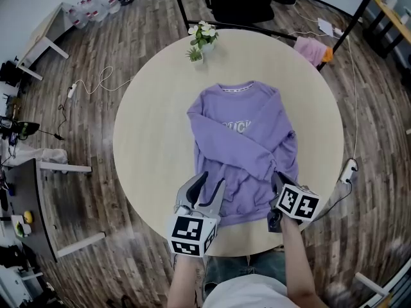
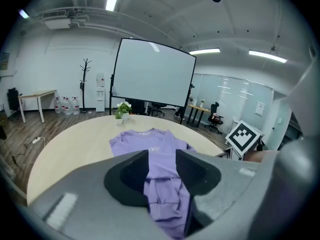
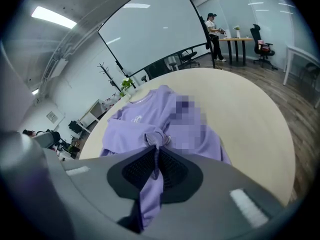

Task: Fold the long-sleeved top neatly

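Right gripper [image 1: 277, 179] fingers pinch the sleeve cuff [image 3: 150, 139]; left gripper [image 1: 212, 181] fingers gape around the top [image 1: 244, 140].

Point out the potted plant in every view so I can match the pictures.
Head view: the potted plant stands top centre, at the far edge of the round table.
Left gripper view: left of centre, on the table's far rim.
Right gripper view: small, upper left of centre.
Shared landmark: the purple top, whose collar points toward the plant in all three.
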`<state>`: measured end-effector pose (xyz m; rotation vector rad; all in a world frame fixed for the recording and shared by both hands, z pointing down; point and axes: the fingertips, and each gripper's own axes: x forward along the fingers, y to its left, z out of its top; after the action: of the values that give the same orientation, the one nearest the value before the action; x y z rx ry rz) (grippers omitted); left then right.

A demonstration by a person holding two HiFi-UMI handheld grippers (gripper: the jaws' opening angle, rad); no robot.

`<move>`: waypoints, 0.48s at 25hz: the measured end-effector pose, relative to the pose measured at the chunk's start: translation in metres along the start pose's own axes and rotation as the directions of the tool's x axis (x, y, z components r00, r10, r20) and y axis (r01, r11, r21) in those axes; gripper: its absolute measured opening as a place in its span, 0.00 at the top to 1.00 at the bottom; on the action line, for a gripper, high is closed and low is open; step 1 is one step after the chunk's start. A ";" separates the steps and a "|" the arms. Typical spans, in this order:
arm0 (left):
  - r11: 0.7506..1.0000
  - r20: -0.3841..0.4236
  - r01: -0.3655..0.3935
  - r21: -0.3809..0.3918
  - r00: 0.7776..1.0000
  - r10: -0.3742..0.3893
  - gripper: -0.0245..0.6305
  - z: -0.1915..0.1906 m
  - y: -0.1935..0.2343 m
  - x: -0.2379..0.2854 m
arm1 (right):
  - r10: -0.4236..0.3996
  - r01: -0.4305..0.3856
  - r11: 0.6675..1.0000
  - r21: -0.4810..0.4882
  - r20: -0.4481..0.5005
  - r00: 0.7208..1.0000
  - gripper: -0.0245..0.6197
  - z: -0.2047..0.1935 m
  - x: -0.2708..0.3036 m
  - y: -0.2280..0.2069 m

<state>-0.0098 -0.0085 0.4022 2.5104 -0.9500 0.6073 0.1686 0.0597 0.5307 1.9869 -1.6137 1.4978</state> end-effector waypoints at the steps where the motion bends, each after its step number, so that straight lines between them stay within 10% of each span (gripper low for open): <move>1: 1.000 -0.002 -0.001 -0.001 1.000 0.001 0.70 -0.001 0.001 0.001 | -0.009 0.009 1.000 -0.002 -0.014 1.000 0.87 -0.003 0.001 -0.003; 12: 1.000 -0.023 -0.014 -0.009 1.000 0.014 0.70 -0.006 0.007 0.006 | -0.168 0.161 0.981 -0.109 -0.057 0.984 0.81 -0.012 -0.001 -0.037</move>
<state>-0.0123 -0.0133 0.4116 2.4856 -0.9604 0.6337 0.1917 0.0833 0.5511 1.9409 -1.4320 1.3742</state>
